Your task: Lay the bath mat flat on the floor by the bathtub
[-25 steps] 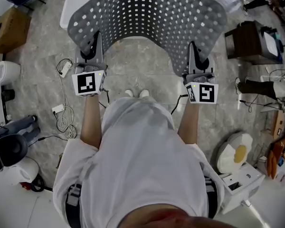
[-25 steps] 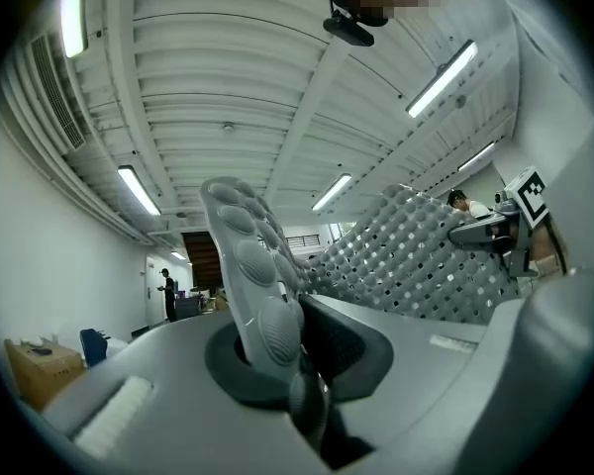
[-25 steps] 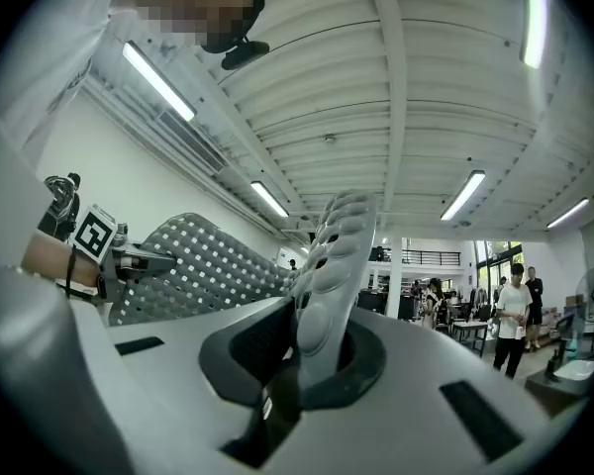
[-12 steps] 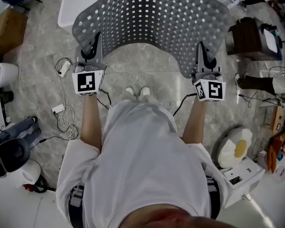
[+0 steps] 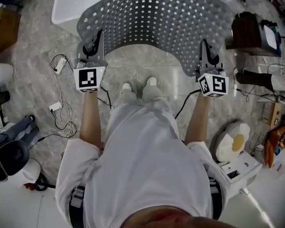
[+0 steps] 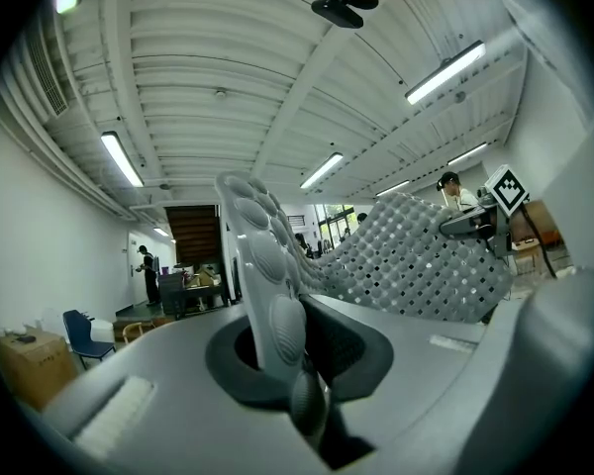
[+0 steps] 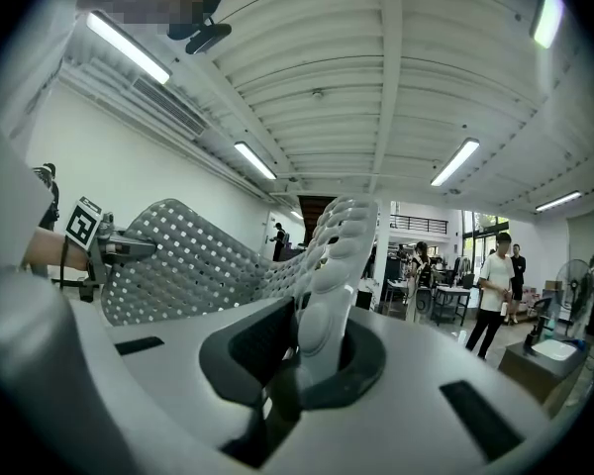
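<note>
The grey perforated bath mat [image 5: 156, 20] hangs stretched in the air in front of me, above the stone floor and partly over the white bathtub [image 5: 66, 6] at the top left. My left gripper [image 5: 96, 44] is shut on the mat's near left corner. My right gripper [image 5: 205, 53] is shut on its near right corner. In the left gripper view the mat's edge [image 6: 267, 285] stands pinched between the jaws, and the mat spreads away to the right. The right gripper view shows the same mat edge [image 7: 327, 305] clamped, with the sheet running off to the left.
Cables and a white plug [image 5: 59, 65] lie on the floor at the left. A dark cabinet [image 5: 254, 30] stands at the right, an egg-shaped cushion [image 5: 232, 146] and a white box [image 5: 237, 172] at the lower right. My shoes [image 5: 137, 87] sit under the mat's near edge.
Both grippers have carried the mat a little forward and to the right, and spread slightly wider. My feet have stepped forward. The grips are unchanged.
</note>
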A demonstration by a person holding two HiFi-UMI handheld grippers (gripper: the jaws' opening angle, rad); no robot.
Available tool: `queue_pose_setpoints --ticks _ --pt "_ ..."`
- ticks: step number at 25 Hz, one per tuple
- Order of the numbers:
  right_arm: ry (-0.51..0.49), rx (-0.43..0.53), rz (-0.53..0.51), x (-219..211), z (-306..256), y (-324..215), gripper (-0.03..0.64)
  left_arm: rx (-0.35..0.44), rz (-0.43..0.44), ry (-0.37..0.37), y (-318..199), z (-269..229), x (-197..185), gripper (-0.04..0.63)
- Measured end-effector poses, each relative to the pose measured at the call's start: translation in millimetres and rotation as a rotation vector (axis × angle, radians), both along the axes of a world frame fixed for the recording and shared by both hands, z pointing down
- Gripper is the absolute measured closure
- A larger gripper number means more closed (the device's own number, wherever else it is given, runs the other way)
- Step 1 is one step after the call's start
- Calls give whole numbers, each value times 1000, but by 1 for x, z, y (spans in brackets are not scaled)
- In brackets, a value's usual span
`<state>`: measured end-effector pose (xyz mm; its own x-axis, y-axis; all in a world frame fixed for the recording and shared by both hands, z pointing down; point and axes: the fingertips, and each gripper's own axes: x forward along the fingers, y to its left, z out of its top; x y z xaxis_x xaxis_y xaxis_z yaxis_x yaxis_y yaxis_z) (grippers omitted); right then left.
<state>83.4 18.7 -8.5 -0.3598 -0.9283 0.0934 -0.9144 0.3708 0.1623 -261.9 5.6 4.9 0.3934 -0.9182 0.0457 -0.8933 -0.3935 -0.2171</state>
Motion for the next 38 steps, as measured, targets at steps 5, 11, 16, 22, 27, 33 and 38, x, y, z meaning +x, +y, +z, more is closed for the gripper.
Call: queue_pose_setpoints --ticks 5,11,16,22,27,33,38 --pt "-25 -25 -17 27 17 -25 595 7 -50 -26 -16 10 16 576" --pt "-13 -54 -73 70 45 -68 595 -20 -150 -68 -43 29 52 576" --pt "-24 -73 -110 100 64 -101 595 -27 -200 -66 -60 43 95 575" --pt "-32 -102 -105 112 73 -107 595 -76 -191 -59 -65 57 97 576" --pt "-18 -140 -86 134 91 -115 594 -112 -177 -64 -82 72 102 575" --pt "11 -193 -98 136 149 -132 594 -155 -147 -78 -102 132 108 575" --pt "28 -229 -113 131 228 -148 594 -191 -116 -92 -121 212 112 575"
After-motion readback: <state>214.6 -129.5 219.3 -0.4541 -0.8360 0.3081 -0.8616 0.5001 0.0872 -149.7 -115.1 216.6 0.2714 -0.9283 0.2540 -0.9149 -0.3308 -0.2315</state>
